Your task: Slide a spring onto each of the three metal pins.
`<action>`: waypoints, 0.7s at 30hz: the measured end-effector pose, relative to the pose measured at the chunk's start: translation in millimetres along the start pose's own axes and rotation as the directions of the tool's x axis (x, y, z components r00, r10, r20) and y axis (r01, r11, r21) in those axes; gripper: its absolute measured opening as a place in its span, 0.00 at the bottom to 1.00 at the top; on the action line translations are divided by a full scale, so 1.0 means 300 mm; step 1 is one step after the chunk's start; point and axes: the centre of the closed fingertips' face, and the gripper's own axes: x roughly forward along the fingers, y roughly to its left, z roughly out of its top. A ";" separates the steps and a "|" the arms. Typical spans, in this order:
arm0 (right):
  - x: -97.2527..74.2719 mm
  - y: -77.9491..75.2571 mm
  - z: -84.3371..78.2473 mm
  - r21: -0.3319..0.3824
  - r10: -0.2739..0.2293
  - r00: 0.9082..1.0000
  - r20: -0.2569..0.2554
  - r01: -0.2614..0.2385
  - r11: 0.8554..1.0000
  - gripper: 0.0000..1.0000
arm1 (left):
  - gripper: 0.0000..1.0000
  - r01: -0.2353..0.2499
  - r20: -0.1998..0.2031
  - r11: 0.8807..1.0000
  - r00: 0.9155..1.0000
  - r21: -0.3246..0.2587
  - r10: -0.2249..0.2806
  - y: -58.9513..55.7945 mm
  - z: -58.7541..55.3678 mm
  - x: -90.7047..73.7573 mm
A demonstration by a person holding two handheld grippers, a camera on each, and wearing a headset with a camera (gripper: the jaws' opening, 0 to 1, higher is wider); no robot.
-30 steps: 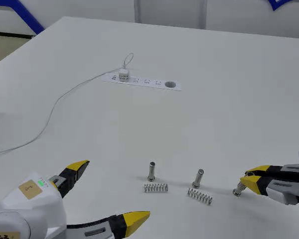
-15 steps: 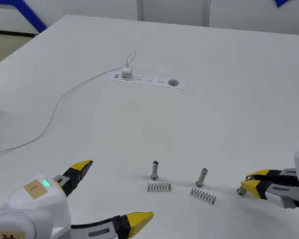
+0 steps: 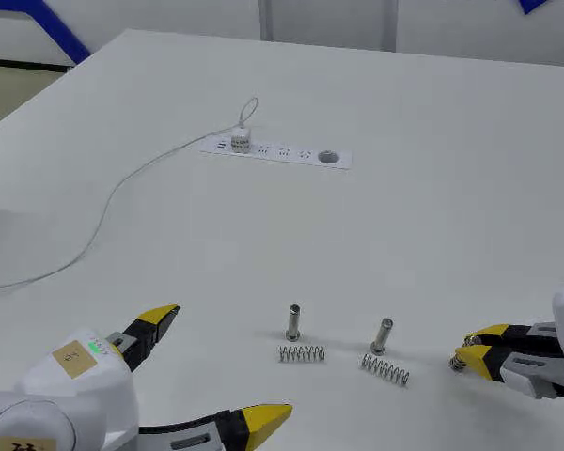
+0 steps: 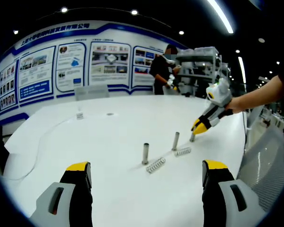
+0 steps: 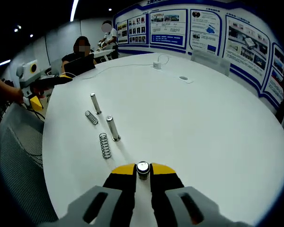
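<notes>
1. Where the right gripper reaches in low from the right side of the white table, its yellow-tipped jaws are pinched onto a short silver metal pin.
2. In the right gripper view the round head of that pin sits exactly between the two tips of the right gripper, with no gap on either side.
3. The pin is down at the tabletop, but it is too small in the head view to tell whether it touches the surface.
4. Left of the clamped pin, two upright steel pins stand free and apart from each other: the nearer pin and the farther pin.
5. A loose coiled wire spring lies flat just in front of each, one by the nearer pin and one by the farther pin. Neither is threaded on.
6. The left gripper sits low at the near left with its jaws spread wide and nothing between them, apart from the pins. In its own view the pins and springs lie ahead of it.
7. A flat white power strip lies farther back, with a thin white cable trailing off to the left.
</notes>
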 end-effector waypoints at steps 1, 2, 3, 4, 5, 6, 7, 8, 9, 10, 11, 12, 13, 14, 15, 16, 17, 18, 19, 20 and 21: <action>0.000 0.000 -0.003 -0.006 -0.002 1.000 -0.004 0.002 1.000 0.12 | 0.99 0.000 -0.001 1.000 1.000 0.000 0.000 -0.001 0.000 0.000; -0.001 -0.001 -0.006 -0.011 -0.005 1.000 -0.009 0.005 1.000 0.12 | 0.99 0.001 0.000 1.000 1.000 0.001 -0.001 -0.001 0.001 0.000; -0.003 -0.001 -0.009 -0.012 -0.006 1.000 -0.011 0.006 1.000 0.13 | 0.99 0.001 0.000 1.000 1.000 0.003 -0.001 -0.001 0.001 0.000; -0.004 -0.002 -0.009 -0.010 -0.007 1.000 -0.009 0.007 1.000 0.14 | 0.99 0.001 0.000 1.000 1.000 0.004 -0.001 -0.002 0.001 0.000; -0.007 0.000 -0.009 -0.008 -0.007 1.000 -0.006 0.007 1.000 0.15 | 0.99 0.001 0.000 1.000 1.000 0.003 -0.001 -0.002 0.000 0.000; -0.012 0.000 -0.006 -0.010 -0.008 1.000 0.000 0.008 1.000 0.16 | 0.99 0.004 -0.002 1.000 1.000 0.002 -0.004 -0.004 -0.001 0.000; -0.014 -0.004 -0.005 -0.013 -0.012 1.000 0.003 0.012 1.000 0.17 | 0.99 0.005 -0.003 1.000 1.000 0.003 -0.005 -0.005 -0.002 0.000; -0.019 -0.010 -0.001 -0.018 -0.020 1.000 0.007 0.021 1.000 0.17 | 0.99 0.007 -0.005 1.000 1.000 0.008 -0.007 -0.007 -0.002 0.001; -0.023 -0.013 0.002 -0.015 -0.023 1.000 0.011 0.023 1.000 0.17 | 0.99 0.010 -0.005 1.000 1.000 0.008 -0.010 -0.009 -0.002 0.001; -0.028 -0.015 0.008 -0.008 -0.025 1.000 0.019 0.025 1.000 0.18 | 0.99 0.013 -0.005 1.000 1.000 0.009 -0.013 -0.011 -0.002 0.002; -0.036 -0.015 0.021 0.009 -0.028 0.999 0.037 0.028 1.000 0.18 | 0.99 0.016 -0.005 1.000 1.000 0.012 -0.016 -0.014 -0.001 0.003; -0.042 -0.018 0.030 0.016 -0.035 0.998 0.048 0.035 0.999 0.18 | 0.99 0.017 -0.005 1.000 1.000 0.014 -0.017 -0.016 -0.001 0.003; -0.052 -0.022 0.041 0.022 -0.044 0.997 0.061 0.043 0.999 0.18 | 0.99 0.019 -0.006 1.000 1.000 0.017 -0.019 -0.018 -0.001 0.004; -0.058 -0.024 0.048 0.019 -0.050 0.996 0.068 0.049 0.999 0.19 | 0.99 0.020 -0.006 1.000 1.000 0.017 -0.020 -0.018 -0.001 0.004; -0.064 -0.025 0.057 0.017 -0.055 0.996 0.076 0.054 0.998 0.19 | 0.99 0.020 -0.005 1.000 1.000 0.017 -0.020 -0.018 -0.001 0.004; -0.074 -0.024 0.072 0.014 -0.061 0.994 0.088 0.060 0.998 0.19 | 0.99 0.020 -0.004 1.000 1.000 0.016 -0.020 -0.018 0.000 0.004; -0.080 -0.021 0.084 0.009 -0.064 0.993 0.098 0.064 0.998 0.19 | 0.99 0.020 -0.003 1.000 1.000 0.015 -0.020 -0.017 0.001 0.003; -0.086 -0.018 0.095 0.004 -0.066 0.992 0.107 0.066 0.998 0.19 | 0.99 0.019 -0.002 1.000 1.000 0.014 -0.019 -0.016 0.001 0.003; -0.093 -0.010 0.111 -0.006 -0.064 0.991 0.120 0.066 0.998 0.19 | 0.99 0.017 0.001 1.000 1.000 0.011 -0.017 -0.015 0.003 0.002; -0.096 -0.004 0.121 -0.011 -0.062 0.990 0.128 0.064 0.998 0.19 | 0.99 0.016 0.002 1.000 1.000 0.010 -0.016 -0.014 0.004 0.002; -0.100 0.007 0.136 -0.019 -0.053 0.989 0.139 0.056 0.998 0.19 | 0.99 0.014 0.003 1.000 1.000 0.007 -0.014 -0.012 0.005 0.001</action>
